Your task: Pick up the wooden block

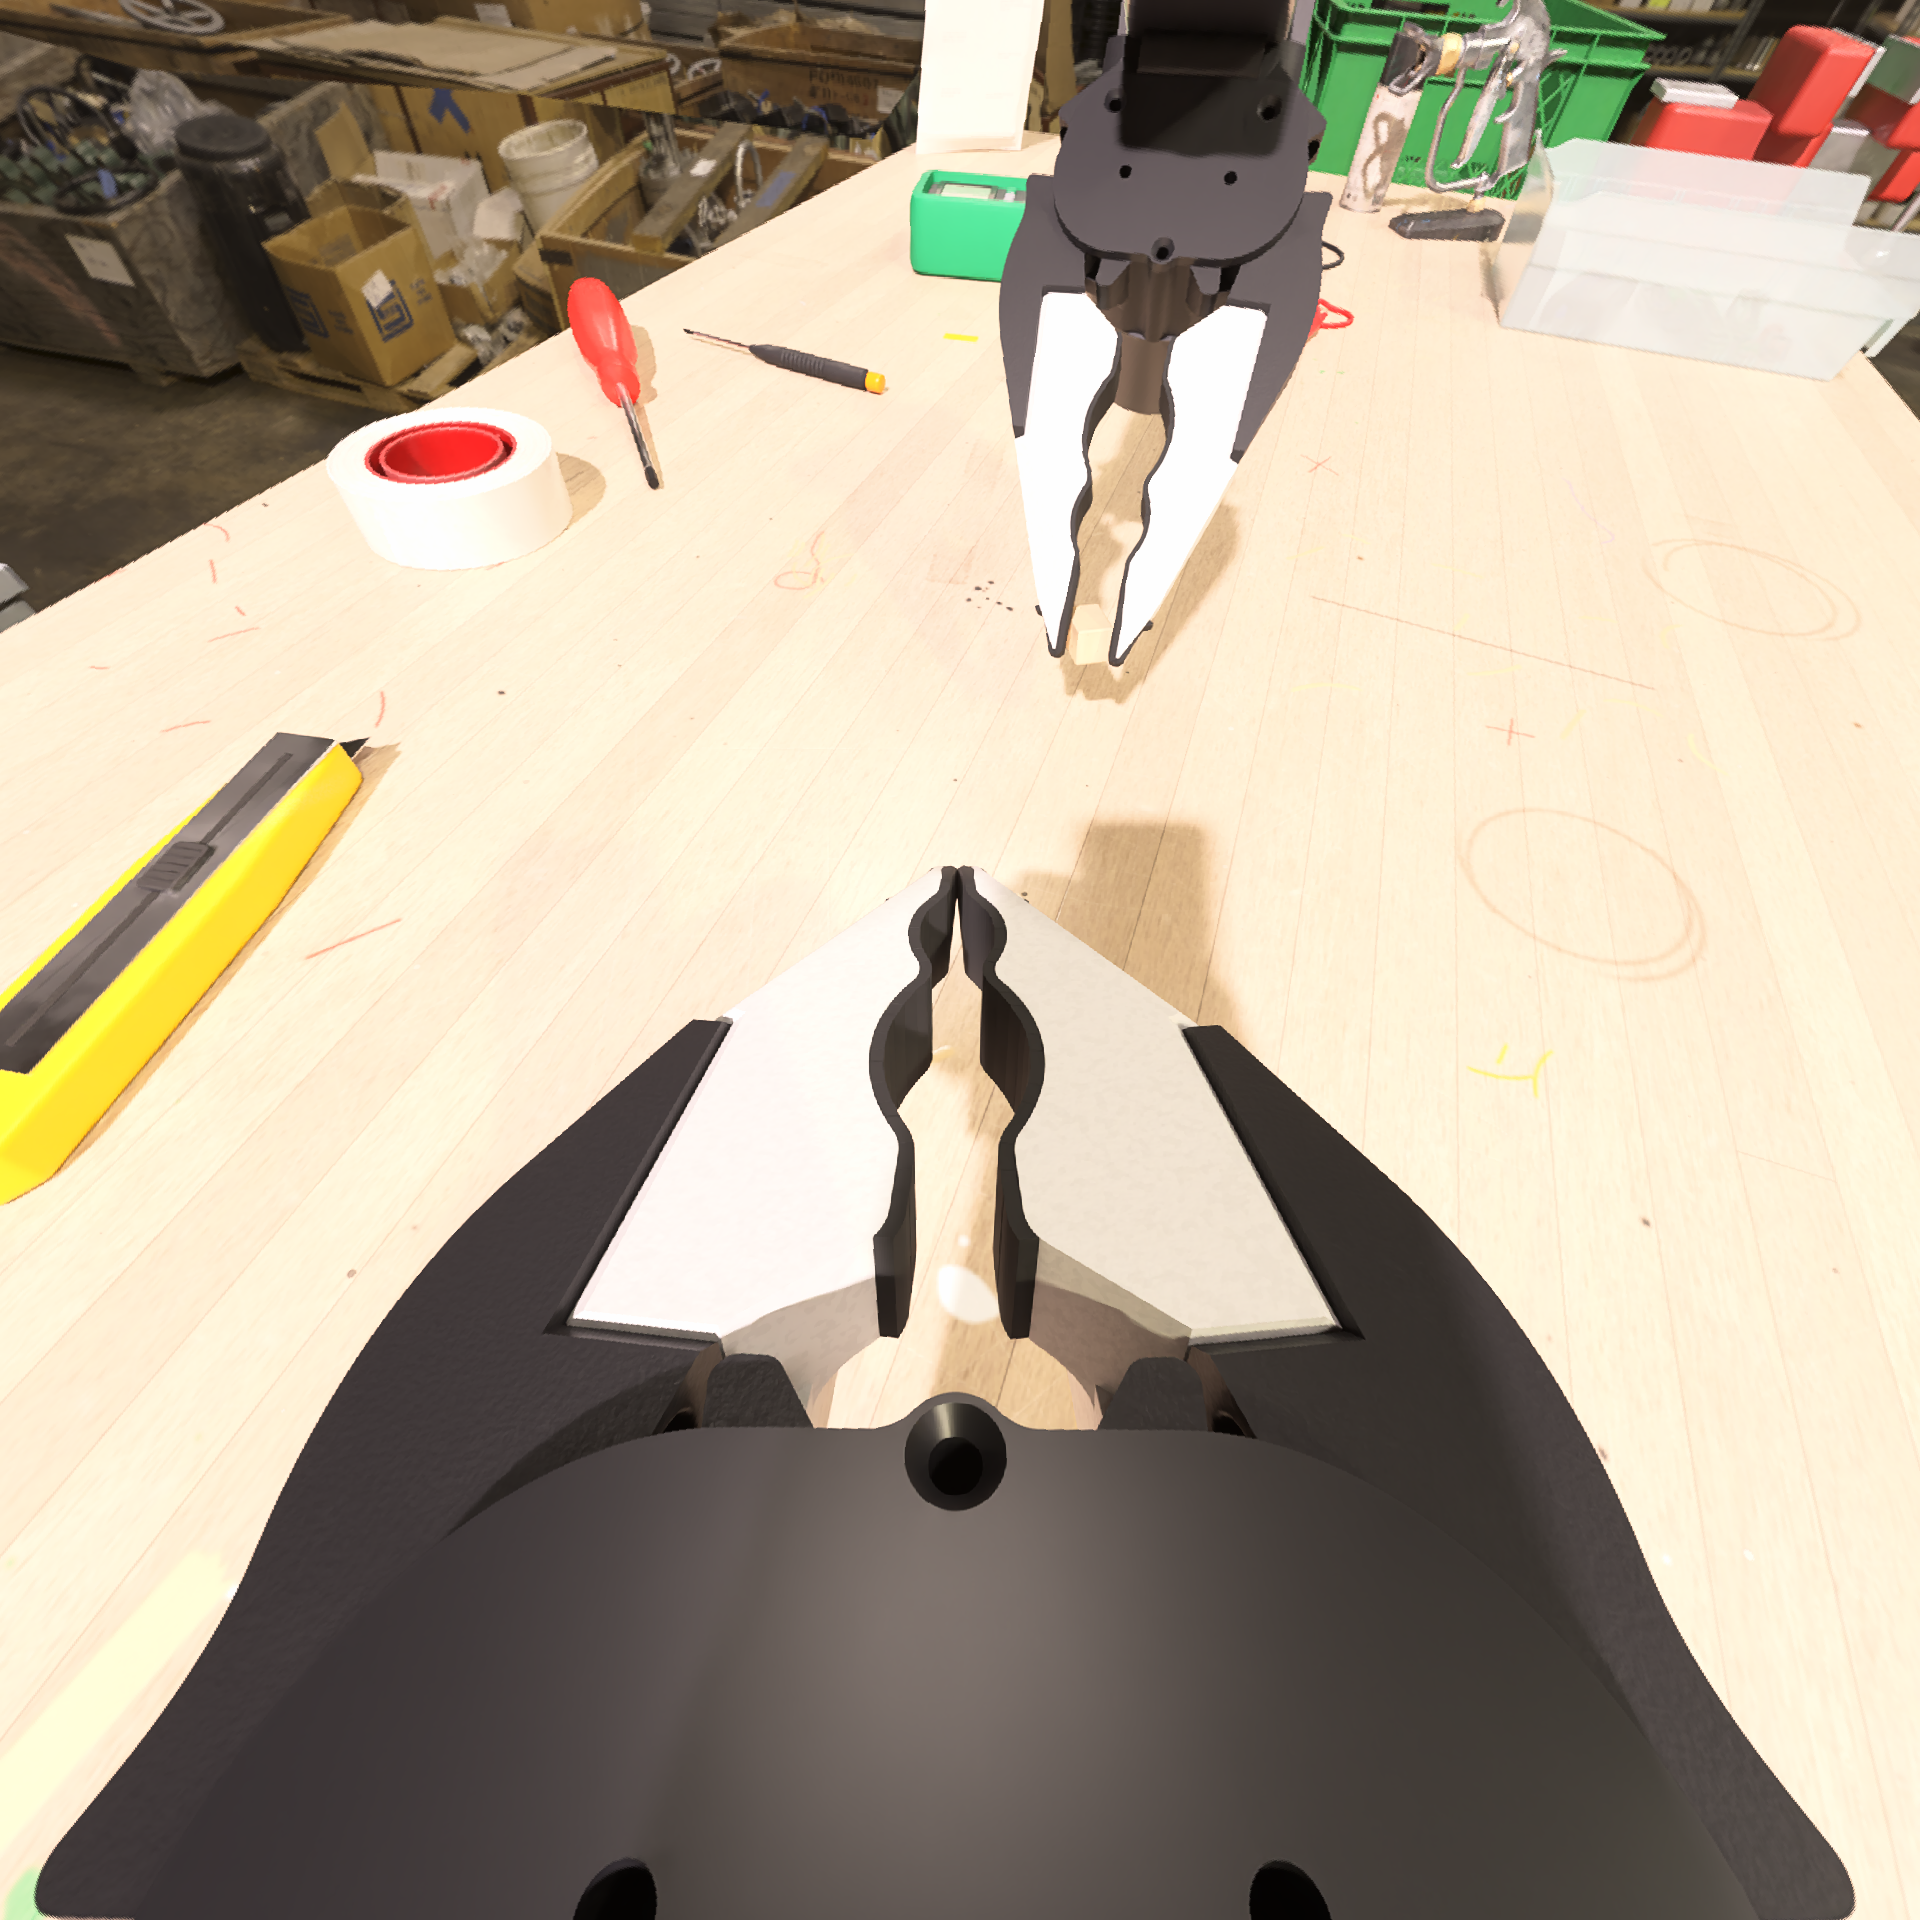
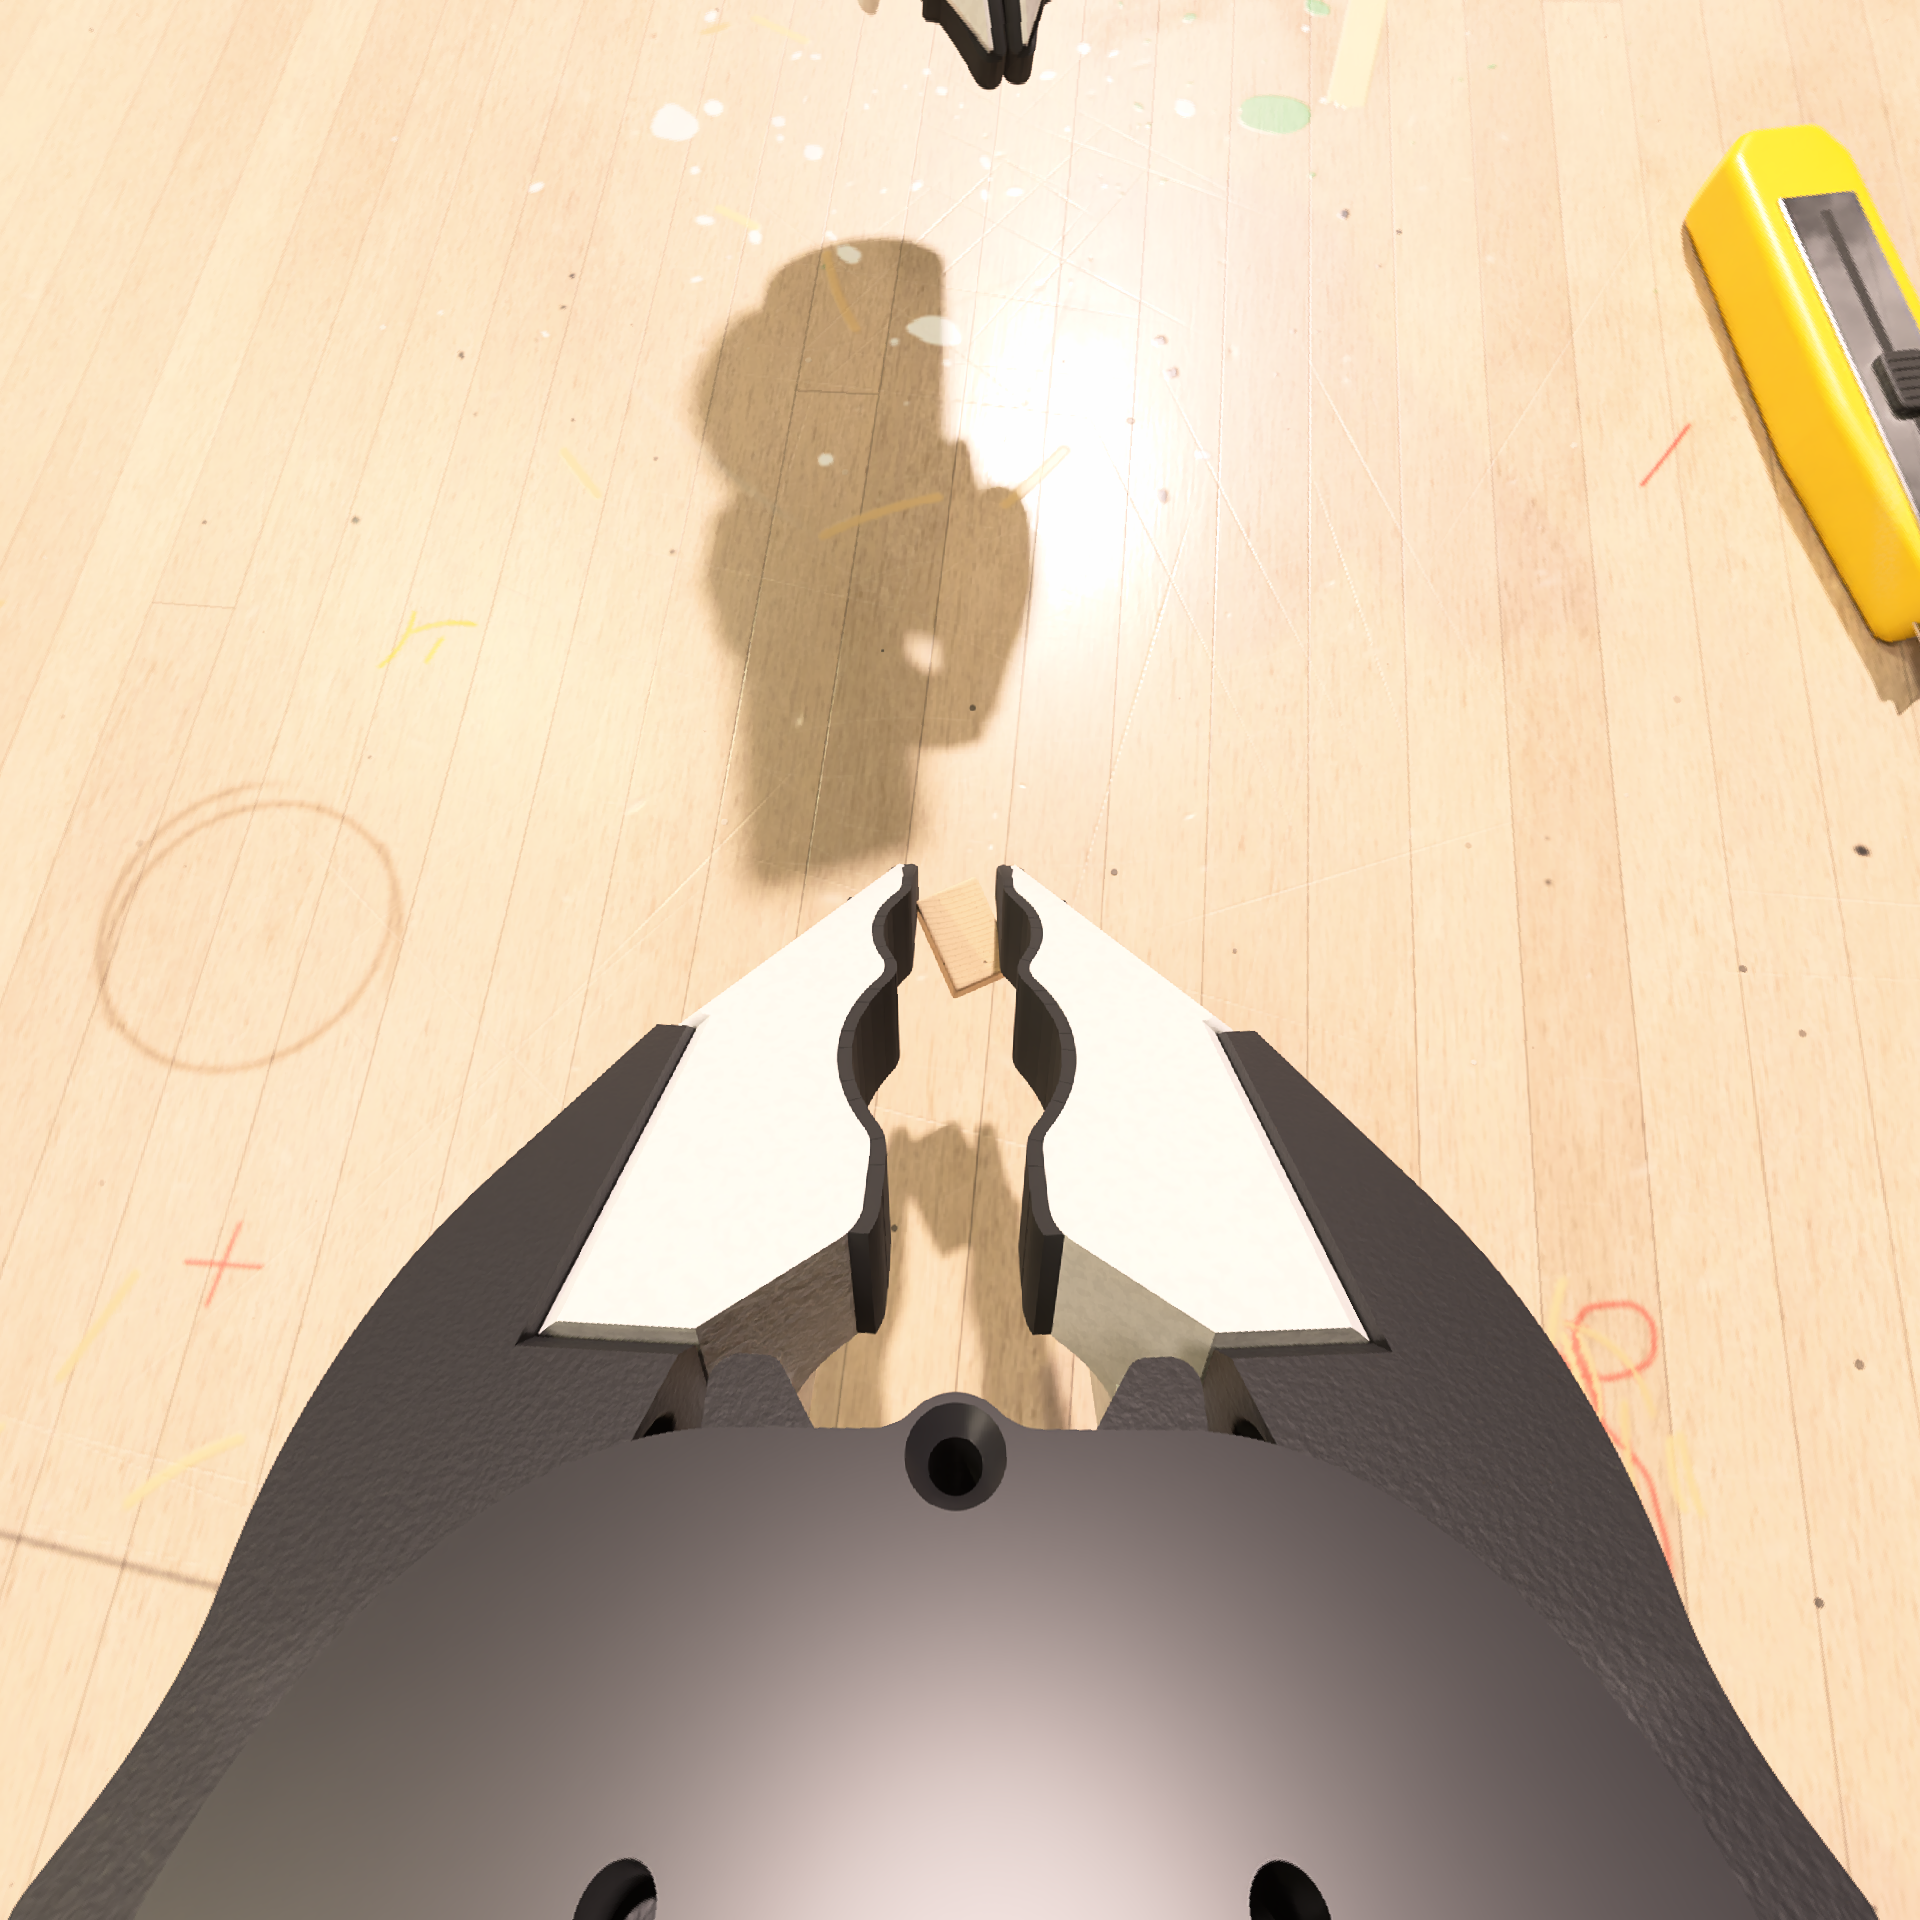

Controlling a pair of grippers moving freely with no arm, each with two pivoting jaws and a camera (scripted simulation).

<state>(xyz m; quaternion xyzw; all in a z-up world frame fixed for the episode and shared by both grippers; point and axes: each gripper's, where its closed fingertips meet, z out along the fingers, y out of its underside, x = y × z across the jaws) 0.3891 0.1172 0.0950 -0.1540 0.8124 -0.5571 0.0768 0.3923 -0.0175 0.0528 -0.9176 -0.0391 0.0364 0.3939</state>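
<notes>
On the pale table (image 2: pixel 416 416), right hand-held gripper (image 2: pixel 957 883) clamps the wooden block (image 2: pixel 958 935); left hand-held gripper (image 1: pixel 957 878) is pressed together, holding nothing.

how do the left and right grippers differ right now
The left gripper has its tips together on nothing; the right gripper stands apart around the wooden block. The left sits back, away from the block; the right points steeply down at the table. Both have dark bodies and white fingers.
</notes>
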